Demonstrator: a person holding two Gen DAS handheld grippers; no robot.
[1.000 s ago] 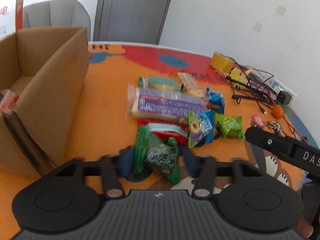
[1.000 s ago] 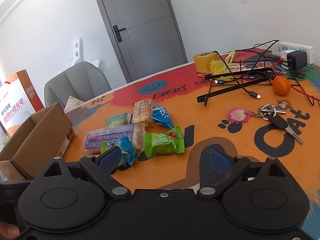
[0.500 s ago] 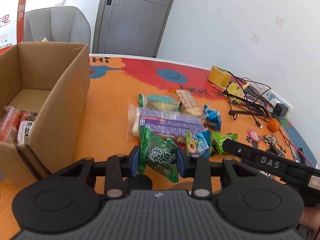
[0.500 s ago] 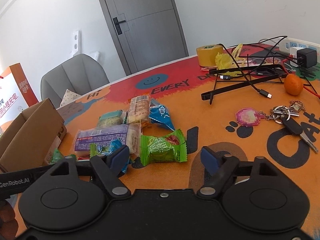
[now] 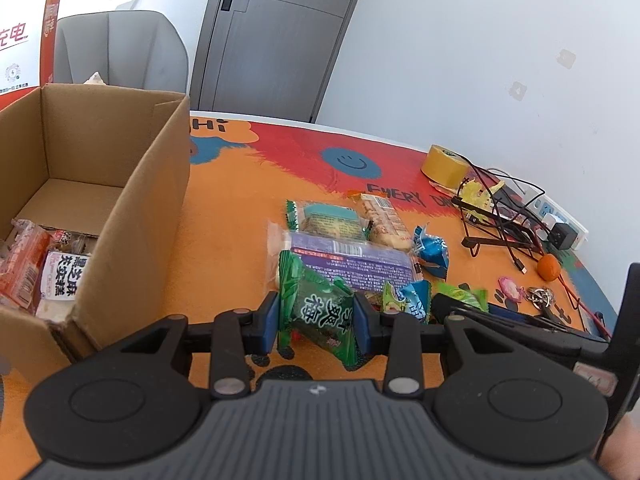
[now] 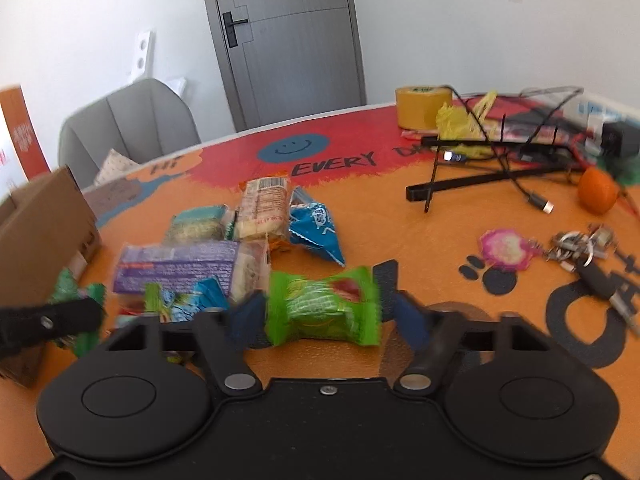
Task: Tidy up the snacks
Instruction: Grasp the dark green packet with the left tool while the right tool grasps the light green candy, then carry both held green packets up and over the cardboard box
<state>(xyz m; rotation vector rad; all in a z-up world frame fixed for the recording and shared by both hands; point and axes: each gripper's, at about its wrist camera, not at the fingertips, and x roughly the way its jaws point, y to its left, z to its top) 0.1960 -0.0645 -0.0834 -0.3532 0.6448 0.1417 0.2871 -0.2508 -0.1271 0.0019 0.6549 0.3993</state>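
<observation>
While the left gripper [image 5: 316, 322] pinches a dark green snack packet [image 5: 320, 312] above the desk [image 5: 224, 236], beside the cardboard box [image 5: 132, 216], the right gripper [image 6: 326, 318] straddles a bright green candy packet [image 6: 324, 306], fingers spread, snack pile [image 6: 224, 240] just behind.

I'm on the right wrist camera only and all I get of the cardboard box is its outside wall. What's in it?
Observer: The left wrist view looks down into the cardboard box. A few packets lie at its near end, among them a white packet with black characters and an orange-red packet.
Operator: And the far end?
Observer: Bare cardboard floor shows there.
Operator: I only see one finger of the other gripper. Does it hold anything?
Observer: Yes. The left gripper is shut on a dark green packet, just right of the box wall.
</observation>
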